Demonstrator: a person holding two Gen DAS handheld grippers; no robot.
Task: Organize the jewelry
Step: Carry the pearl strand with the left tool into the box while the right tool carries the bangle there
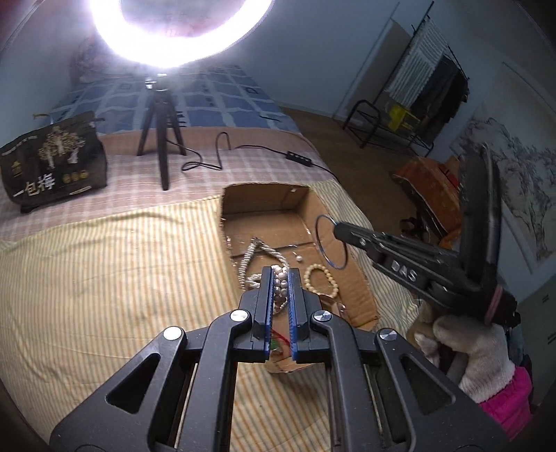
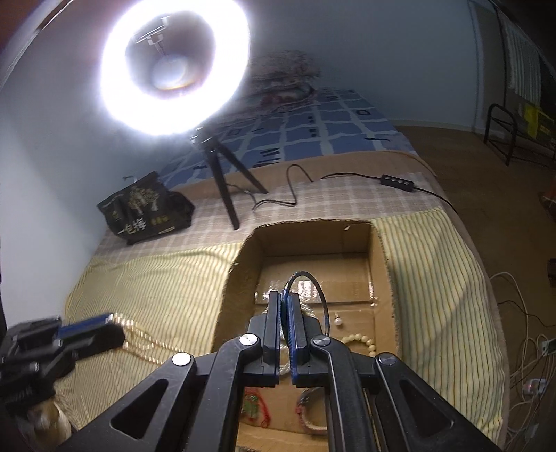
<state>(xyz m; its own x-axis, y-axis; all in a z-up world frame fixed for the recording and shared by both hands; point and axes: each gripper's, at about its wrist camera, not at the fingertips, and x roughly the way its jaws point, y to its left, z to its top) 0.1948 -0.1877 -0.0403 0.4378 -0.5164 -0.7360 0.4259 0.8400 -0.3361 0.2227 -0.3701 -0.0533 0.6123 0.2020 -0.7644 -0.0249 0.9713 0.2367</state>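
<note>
**Left wrist view: both grippers carry jewelry above an open cardboard box**

Left wrist view, nearest first: the left gripper (image 1: 280,274) points down over the box, its blue-edged jaws clamped on a pearl strand (image 1: 280,283) that bunches between them. I judge it is held high so it can be dropped inside. At about three o'clock, a gloved hand (image 1: 476,351) grips the right gripper (image 1: 337,226), whose jaws are pinched together on the rim of a thin metal bangle (image 1: 330,241). The hoop hangs free over the box's right wall, likely waiting its turn.

Just beyond the left jaws lies the cardboard box (image 1: 361,295), open-topped on a yellow striped bedcover (image 1: 121,260). Its floor holds a cream bead bracelet (image 1: 321,280), a silvery rope chain (image 1: 253,257) and a small pearl earring (image 1: 298,258), loosely gathered, which suggests the box is the collecting place.

Farther off, at eleven o'clock, a dark printed bag (image 1: 52,160) sits on a checked blanket. At twelve o'clock a ring light (image 1: 180,31) on a tripod (image 1: 161,139) glares down, lighting the work.
</note>
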